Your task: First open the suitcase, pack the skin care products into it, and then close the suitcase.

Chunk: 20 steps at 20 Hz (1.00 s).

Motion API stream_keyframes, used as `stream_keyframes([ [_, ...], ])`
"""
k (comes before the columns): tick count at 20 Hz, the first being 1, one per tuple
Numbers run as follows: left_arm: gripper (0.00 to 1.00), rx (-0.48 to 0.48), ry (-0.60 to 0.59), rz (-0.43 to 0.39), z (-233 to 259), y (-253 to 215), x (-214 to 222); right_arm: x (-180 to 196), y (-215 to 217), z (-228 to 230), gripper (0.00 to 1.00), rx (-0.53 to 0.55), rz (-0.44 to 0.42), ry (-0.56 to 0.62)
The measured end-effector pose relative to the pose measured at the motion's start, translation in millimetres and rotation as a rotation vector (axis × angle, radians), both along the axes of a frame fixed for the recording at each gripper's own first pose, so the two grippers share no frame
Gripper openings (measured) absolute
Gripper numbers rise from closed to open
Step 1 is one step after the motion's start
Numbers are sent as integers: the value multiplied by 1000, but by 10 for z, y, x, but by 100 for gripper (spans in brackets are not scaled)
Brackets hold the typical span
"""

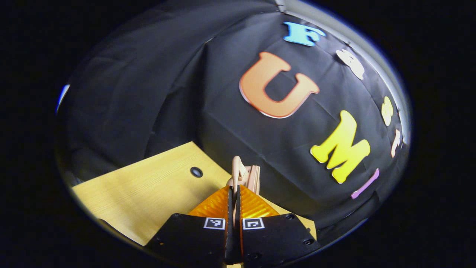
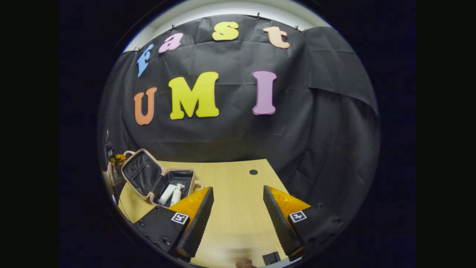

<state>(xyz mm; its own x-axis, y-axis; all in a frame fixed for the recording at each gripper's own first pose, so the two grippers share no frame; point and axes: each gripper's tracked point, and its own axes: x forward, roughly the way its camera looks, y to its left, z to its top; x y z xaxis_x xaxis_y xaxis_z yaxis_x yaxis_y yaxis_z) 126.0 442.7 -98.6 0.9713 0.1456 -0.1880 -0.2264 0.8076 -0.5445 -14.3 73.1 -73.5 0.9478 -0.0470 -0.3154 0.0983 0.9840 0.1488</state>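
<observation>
In the right gripper view the small beige suitcase [image 2: 156, 178] lies open at the table's far left, its dark-lined lid [image 2: 139, 173] tilted up. Two white skin care bottles [image 2: 171, 194] lie side by side in its base. My left gripper [image 2: 117, 159] is at the lid's top edge there. In the left gripper view my left gripper [image 1: 234, 188] is shut on the beige rim of the lid [image 1: 253, 174], and the lid's handle loop [image 1: 237, 167] rises just past the fingertips. My right gripper [image 2: 238, 190] hovers open over bare tabletop, to the right of the suitcase.
The light wooden table [image 2: 230, 208] has a round dark hole [image 2: 253, 172] near its back right corner. The same hole [image 1: 196, 172] shows in the left gripper view. Black cloth walls close in the back and both sides.
</observation>
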Motion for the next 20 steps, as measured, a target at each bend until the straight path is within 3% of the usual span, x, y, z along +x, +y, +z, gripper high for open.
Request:
stream_keyframes([
  [7, 3, 294, -35, -44, 474, -975, -39, 69, -363, -44, 79, -12, 38, -18],
  [10, 3, 441, -33, -96, 539, -1597, 70, 81, -475, -68, 80, -3, 62, -13],
  [20, 3, 568, 32, -268, 49, -3127, 153, 77, -929, -286, 80, -5, 88, 35],
])
